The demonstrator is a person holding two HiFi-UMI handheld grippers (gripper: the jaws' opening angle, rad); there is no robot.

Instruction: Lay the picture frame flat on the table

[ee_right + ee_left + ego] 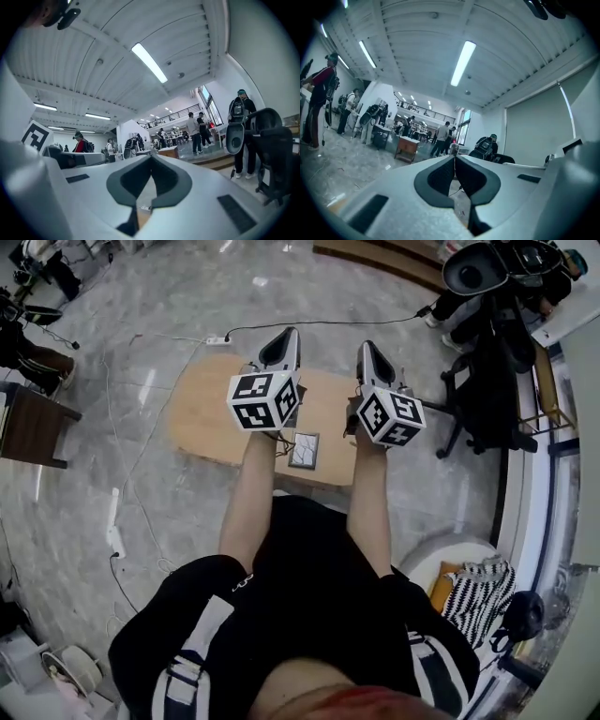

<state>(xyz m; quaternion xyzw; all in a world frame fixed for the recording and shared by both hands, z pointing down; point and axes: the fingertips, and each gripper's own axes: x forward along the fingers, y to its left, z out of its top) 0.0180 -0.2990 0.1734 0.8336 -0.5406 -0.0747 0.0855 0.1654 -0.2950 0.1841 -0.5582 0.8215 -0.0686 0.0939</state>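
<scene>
Okay, the small grey-rimmed rectangular picture frame lies flat on the light wooden rectangular table, close to its near edge, between the person's two forearms. The left gripper and the right gripper hang side by side above the table, clear of the frame, tips pointing to the far side. Jaws pressed together on both, nothing between them. Grey marble-look floor surrounds the table.

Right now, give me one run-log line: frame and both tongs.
picture frame: flat on table, near edge | left tongs: shut, empty | right tongs: shut, empty | both clear of frame
</scene>
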